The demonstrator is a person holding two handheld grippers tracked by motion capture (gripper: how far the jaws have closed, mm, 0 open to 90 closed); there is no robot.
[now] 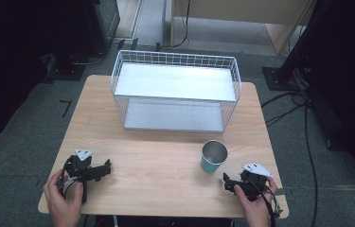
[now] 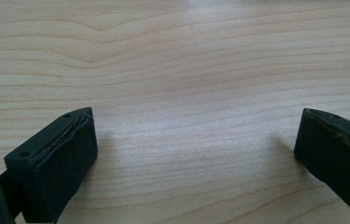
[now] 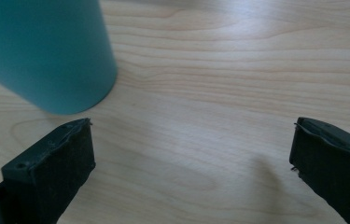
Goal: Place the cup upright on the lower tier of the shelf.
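Light wooden table [image 1: 165,165] is carrying everything. White wire two-tier rack [image 1: 175,90] with grey metal shelves is sitting at the far middle of the table, both shelves bare. Teal metal cup [image 1: 213,157] with silver inside is standing upright just in front of the rack's right corner; the high view is showing its open mouth, the right gripper view [image 3: 46,51] is giving the teal wall alone, up close.

Left gripper [image 1: 105,169] is resting near the table's front left, well apart from rack and cup, jaws spread wide over bare wood [image 2: 186,70], gripping nothing. Right gripper [image 1: 228,183] is lying just in front of the cup, jaws likewise gaping, empty, cup off to one side of the gap.
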